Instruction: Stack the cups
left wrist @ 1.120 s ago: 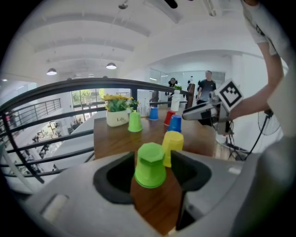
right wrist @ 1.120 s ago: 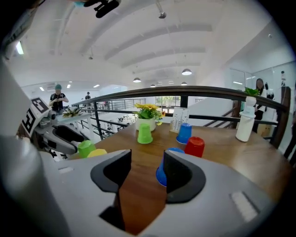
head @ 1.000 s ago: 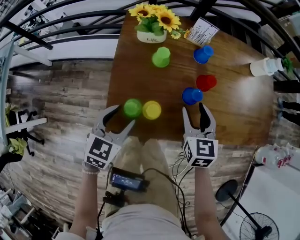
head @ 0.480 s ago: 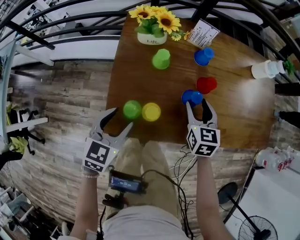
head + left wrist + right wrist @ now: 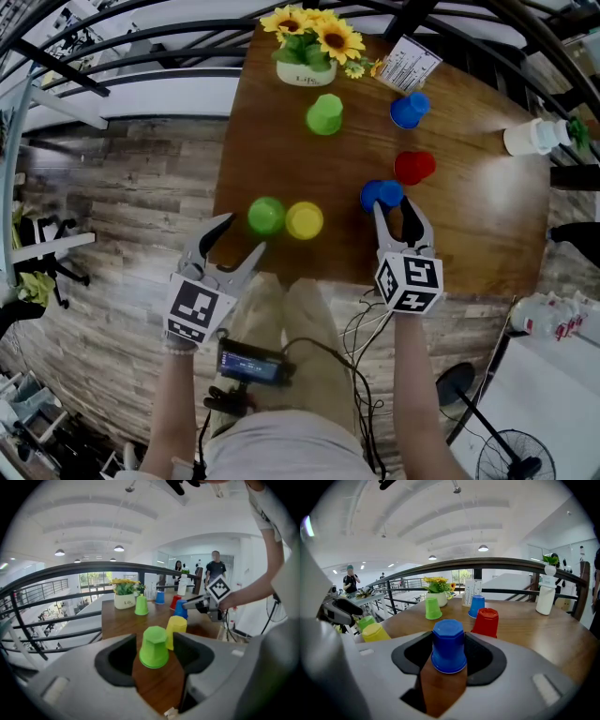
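The near blue plastic cup (image 5: 448, 646) stands upside down on the brown wooden table (image 5: 281, 169), its long axis upright, straight ahead of the right gripper (image 5: 396, 214) and already in the mouth of its jaws; the right hand is much the nearer to it. Those jaws stand wide apart and have just been closing; the cup is between them, but the pads do not seem to press it, so I judge it not yet gripped. A red plastic cup (image 5: 487, 622) stands just behind and to the right. The left gripper (image 5: 239, 239) is likewise spread and empty-handed, aimed at a lime-green plastic cup (image 5: 153, 647) beside a yellow plastic cup (image 5: 176, 629).
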A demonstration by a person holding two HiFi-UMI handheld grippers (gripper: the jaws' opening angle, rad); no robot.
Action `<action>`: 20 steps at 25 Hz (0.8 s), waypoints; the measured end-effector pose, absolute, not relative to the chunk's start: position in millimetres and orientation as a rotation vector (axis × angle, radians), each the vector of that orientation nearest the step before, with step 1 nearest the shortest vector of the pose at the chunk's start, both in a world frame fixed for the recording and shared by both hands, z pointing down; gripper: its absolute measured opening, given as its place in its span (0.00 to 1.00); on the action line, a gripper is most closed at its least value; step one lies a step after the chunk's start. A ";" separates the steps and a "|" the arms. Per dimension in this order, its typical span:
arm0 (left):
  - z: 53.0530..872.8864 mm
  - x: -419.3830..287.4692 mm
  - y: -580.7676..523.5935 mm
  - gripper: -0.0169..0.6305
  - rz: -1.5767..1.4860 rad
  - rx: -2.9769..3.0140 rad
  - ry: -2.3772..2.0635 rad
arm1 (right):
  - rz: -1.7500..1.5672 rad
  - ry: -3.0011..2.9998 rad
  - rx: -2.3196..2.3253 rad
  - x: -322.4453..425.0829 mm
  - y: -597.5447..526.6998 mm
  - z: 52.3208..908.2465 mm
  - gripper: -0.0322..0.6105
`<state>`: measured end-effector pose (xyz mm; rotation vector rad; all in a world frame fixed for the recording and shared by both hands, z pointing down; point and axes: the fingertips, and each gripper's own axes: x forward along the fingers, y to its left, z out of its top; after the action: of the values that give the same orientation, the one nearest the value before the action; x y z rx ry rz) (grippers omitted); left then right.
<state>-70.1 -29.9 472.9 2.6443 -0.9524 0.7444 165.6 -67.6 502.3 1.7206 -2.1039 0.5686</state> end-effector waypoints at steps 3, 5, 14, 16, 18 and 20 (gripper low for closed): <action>470.3 -71.0 -30.4 0.39 0.739 2.654 -0.947 | 0.566 -2.127 1.717 158.2 -62.9 497.1 0.38; 468.9 -71.8 -30.3 0.39 0.736 2.661 -0.944 | 0.566 -2.146 1.708 151.2 -58.2 494.5 0.38; 462.4 -73.1 -28.4 0.39 0.727 2.688 -0.919 | 0.598 -2.217 1.643 116.6 -30.9 489.9 0.38; 461.7 -73.3 -28.1 0.39 0.724 2.693 -0.915 | 0.602 -2.226 1.627 110.3 -25.9 490.8 0.38; 461.4 -73.8 -28.3 0.39 0.724 2.698 -0.912 | 0.607 -2.236 1.613 104.9 -22.2 492.0 0.38; 461.3 -73.8 -28.5 0.39 0.725 2.701 -0.908 | 0.613 -2.246 1.599 100.4 -19.8 493.7 0.38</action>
<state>-73.8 -28.5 461.3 2.7006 -0.9083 0.7249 100.4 -19.8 493.7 1.5991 -2.2460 0.6128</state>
